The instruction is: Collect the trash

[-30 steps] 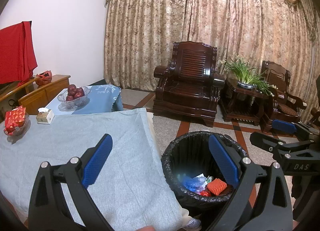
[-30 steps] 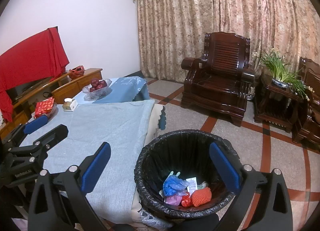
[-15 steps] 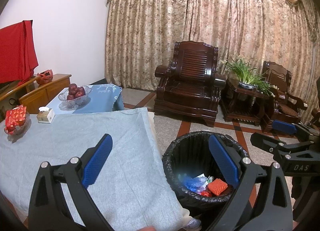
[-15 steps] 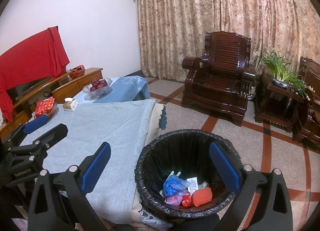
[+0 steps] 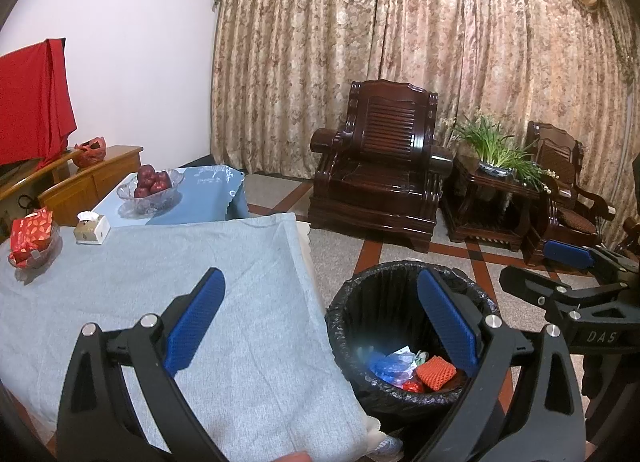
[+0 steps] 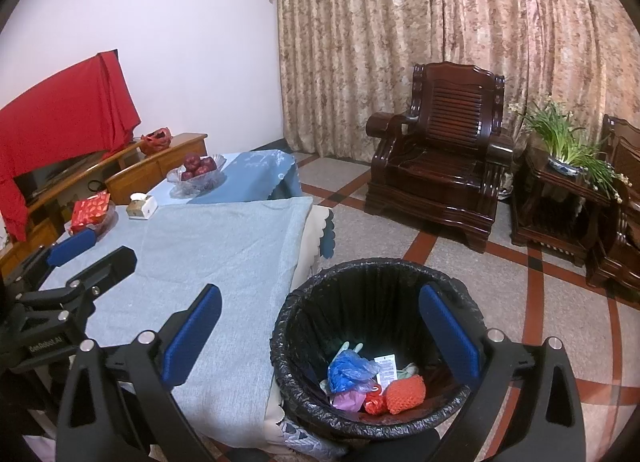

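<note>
Counter (image 6: 224, 246) first: it fills the left of both views under a grey-blue cloth, and its near stretch carries nothing loose, which suggests the clearing is nearly or wholly done. What sits at its far end looks like household keeping rather than litter: a glass bowl of red fruit (image 6: 197, 171), a small tissue box (image 6: 141, 207) and a dish holding a red packet (image 6: 91, 211), all grouped away from the edge.

Trash bin (image 6: 376, 346), lined with a black bag, stands on the floor just beside the counter's corner, close enough that scraps can go from cloth to bin in one short reach. At its bottom lies the collected trash: a crumpled blue bag (image 6: 349, 369), a white slip of paper (image 6: 387, 369), an orange foam net (image 6: 406, 394) and a small red wrapper (image 6: 374, 403), heaped together.

Right tool (image 6: 320, 338) hangs above the bin's mouth with its blue pads spread wide and nothing between them, a pose that fits a drop already made. Left tool (image 5: 320, 322) is likewise spread and empty, straddling the counter's edge and the bin rim, so neither carries anything.
</note>
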Demonstrator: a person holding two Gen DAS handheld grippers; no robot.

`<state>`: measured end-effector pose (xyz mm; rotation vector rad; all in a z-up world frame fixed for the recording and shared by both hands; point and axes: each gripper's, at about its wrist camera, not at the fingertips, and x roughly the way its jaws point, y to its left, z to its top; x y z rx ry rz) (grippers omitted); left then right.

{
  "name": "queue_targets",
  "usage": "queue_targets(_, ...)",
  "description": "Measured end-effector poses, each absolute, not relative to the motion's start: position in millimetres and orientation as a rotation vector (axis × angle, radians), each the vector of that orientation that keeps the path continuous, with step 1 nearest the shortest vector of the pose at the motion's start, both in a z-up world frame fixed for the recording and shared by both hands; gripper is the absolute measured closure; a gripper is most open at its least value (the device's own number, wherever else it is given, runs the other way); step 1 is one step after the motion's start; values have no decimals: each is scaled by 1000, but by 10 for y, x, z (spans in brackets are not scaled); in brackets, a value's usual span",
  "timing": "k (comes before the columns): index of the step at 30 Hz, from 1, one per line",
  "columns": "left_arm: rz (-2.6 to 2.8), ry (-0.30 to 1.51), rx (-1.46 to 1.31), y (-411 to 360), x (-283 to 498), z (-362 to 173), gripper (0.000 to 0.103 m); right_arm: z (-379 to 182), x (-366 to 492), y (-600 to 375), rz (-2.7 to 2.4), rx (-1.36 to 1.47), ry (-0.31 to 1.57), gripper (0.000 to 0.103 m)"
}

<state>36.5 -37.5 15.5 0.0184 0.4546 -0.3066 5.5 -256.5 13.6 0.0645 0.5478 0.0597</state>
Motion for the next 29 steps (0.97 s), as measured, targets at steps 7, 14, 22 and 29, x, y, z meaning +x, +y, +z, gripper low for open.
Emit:
queue_targets(7,-306,457,17,-337,372,147,9,117,72,-2564,63,64,553,6)
queue_targets(14,-302,467,11,-257,369,86,9,57,98,-2588,65,64,565,6)
queue_targets(22,-298,482,6,-247,491,32,9,55,102,-2598,64,64,567,6)
queue_targets(29,-291,492,5,-243,518,22,9,1,111,-2630,66,67,574,6)
